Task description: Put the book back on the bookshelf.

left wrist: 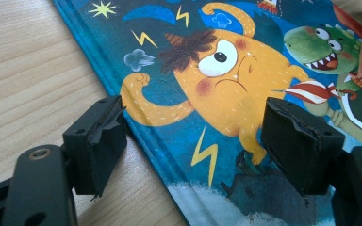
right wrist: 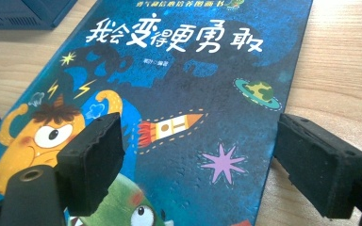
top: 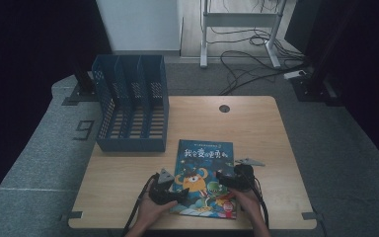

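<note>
A blue picture book (top: 205,168) with an orange monster and white title characters lies flat on the wooden table, near its front edge. My left gripper (top: 177,191) is at the book's left edge. In the left gripper view it (left wrist: 193,141) stands open, one jaw over the bare wood beside the edge and the other over the cover (left wrist: 226,70). My right gripper (top: 224,177) is at the book's right side. In the right gripper view it (right wrist: 198,160) is open too, straddling the right edge of the book (right wrist: 184,84). Neither pair of pads presses on the book.
A dark blue slotted file organizer (top: 131,111) stands at the table's back left, its corner seen as the organizer (right wrist: 19,12) beyond the book. A round cable hole (top: 224,108) sits in the table (top: 266,133) at the back. Cables and a desk frame lie on the floor behind.
</note>
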Motion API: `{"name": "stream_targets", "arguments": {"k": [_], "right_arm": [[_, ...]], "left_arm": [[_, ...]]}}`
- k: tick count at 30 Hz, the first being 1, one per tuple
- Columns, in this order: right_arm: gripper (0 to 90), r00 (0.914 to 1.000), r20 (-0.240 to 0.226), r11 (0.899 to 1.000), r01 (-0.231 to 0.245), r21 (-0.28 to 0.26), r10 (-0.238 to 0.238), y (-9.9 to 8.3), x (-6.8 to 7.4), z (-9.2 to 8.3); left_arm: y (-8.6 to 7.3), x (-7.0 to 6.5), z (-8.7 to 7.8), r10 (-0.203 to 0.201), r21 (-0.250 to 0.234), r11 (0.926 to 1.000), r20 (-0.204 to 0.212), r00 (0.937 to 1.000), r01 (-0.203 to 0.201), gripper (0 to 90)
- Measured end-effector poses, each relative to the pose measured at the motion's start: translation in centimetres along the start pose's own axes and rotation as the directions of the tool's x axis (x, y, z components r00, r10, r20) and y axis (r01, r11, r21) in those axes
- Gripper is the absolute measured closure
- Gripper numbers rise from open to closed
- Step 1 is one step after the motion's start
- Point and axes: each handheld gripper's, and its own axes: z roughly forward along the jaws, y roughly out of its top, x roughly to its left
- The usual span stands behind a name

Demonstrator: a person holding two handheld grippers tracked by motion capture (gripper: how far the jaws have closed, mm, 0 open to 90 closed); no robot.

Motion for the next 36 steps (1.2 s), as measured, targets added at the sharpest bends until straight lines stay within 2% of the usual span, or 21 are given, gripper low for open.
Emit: {"name": "stream_targets", "arguments": {"k": [2,3,4,5,6,7,8,9,10,11,12,16,17,20,21,22,23,24,28,33,36], "right_arm": [[17.0,1.0,-0.009,1.0,-0.004,0.005,0.004,0.1,-0.1,-0.2],[27.1,0.999,-0.042,1.0,-0.013,0.003,0.013,0.2,-0.2,-0.4],[30.6,0.9896,-0.136,0.999,-0.048,-0.005,0.047,0.2,-0.4,-0.6],[31.4,0.9608,-0.261,0.995,-0.099,-0.004,0.094,0.4,-0.3,-0.6],[30.4,0.9746,-0.221,0.999,-0.042,-0.015,0.038,0.6,0.8,-0.7],[29.3,0.9808,-0.195,1.0,-0.011,-0.01,0.009,0.6,1.2,-0.6],[29.3,0.9808,-0.195,1.0,-0.011,-0.01,0.009,0.6,1.2,-0.6],[27.3,0.9886,-0.149,1.0,0.021,-0.012,-0.022,0.6,1.5,-0.4],[27.3,0.9886,-0.149,1.0,0.021,-0.012,-0.022,0.6,1.5,-0.4],[25.9,0.9966,-0.069,0.999,0.044,-0.012,-0.044,0.5,1.2,-0.1],[25.9,0.9966,-0.069,0.999,0.044,-0.012,-0.044,0.5,1.2,-0.1],[25.3,0.9993,0.026,1.0,0.028,-0.008,-0.027,0.3,-0.1,0.2],[23.7,0.9989,0.046,1.0,0.005,-0.003,-0.005,0.4,-0.7,0.2],[23.3,0.9982,0.059,1.0,-0.011,0.003,0.01,0.3,-1.1,0.3],[23.3,0.9986,0.05,1.0,-0.019,0.006,0.018,0.3,-1.2,0.4],[23.7,0.9994,0.017,0.999,-0.032,0.015,0.032,0.2,-1.2,0.5],[23.7,0.9994,0.017,0.999,-0.032,0.015,0.032,0.2,-1.2,0.5],[23.4,0.9992,-0.003,0.999,-0.039,0.013,0.039,0.2,-1.1,0.6],[22.4,0.9987,-0.006,0.999,-0.05,0.015,0.05,0.2,-1.0,0.6],[22.9,0.9921,-0.055,0.994,-0.113,0.014,0.113,0.2,-1.5,0.4],[22.9,0.9906,-0.061,0.992,-0.122,0.016,0.122,0.2,-1.6,0.3]], "left_arm": [[0.0,0.1,0.0,-0.001,-0.002,1.0,0.003,1.0,0.001,23.0],[0.0,0.1,0.0,-0.005,-0.004,1.0,0.006,1.0,0.005,23.0],[0.0,0.2,0.0,-0.01,-0.005,0.9999,0.014,0.9998,0.01,23.0],[0.0,0.3,0.0,-0.015,-0.006,0.9999,0.018,0.9997,0.015,23.2],[0.0,0.4,-0.1,-0.019,-0.01,0.9998,0.023,0.9996,0.019,23.4],[0.0,0.4,-0.1,-0.021,-0.01,0.9997,0.028,0.9994,0.021,23.4],[0.0,0.4,-0.1,-0.021,-0.01,0.9997,0.028,0.9994,0.021,23.4],[0.0,0.5,-0.1,-0.023,-0.01,0.9997,0.03,0.9993,0.023,23.4],[-0.1,0.5,-0.1,-0.023,-0.01,0.9997,0.031,0.9993,0.023,23.4],[-0.1,0.4,-0.1,-0.019,-0.011,0.9998,0.027,0.9995,0.019,23.4],[-0.1,0.4,-0.1,-0.019,-0.011,0.9998,0.027,0.9995,0.019,23.4],[-0.1,0.4,-0.1,-0.012,-0.009,0.9999,0.026,0.9996,0.012,23.4],[-0.1,0.4,-0.1,-0.013,-0.009,0.9999,0.027,0.9996,0.013,23.4],[-0.1,0.4,-0.1,-0.013,-0.011,0.9999,0.025,0.9996,0.013,23.4],[-0.1,0.4,-0.1,-0.012,-0.011,0.9999,0.024,0.9996,0.012,23.4],[-0.1,0.4,-0.1,-0.012,-0.011,0.9999,0.024,0.9996,0.012,23.4],[-0.1,0.4,-0.1,-0.012,-0.01,0.9999,0.024,0.9996,0.012,23.4],[-0.1,0.4,-0.1,-0.012,-0.01,0.9999,0.024,0.9997,0.012,23.4],[-0.1,0.4,-0.1,-0.012,-0.01,0.9999,0.024,0.9996,0.012,23.3],[-0.1,0.4,-0.1,-0.011,-0.01,0.9999,0.025,0.9996,0.011,23.2],[-0.1,0.3,-0.1,-0.009,-0.009,0.9999,0.022,0.9997,0.009,23.1]]}}
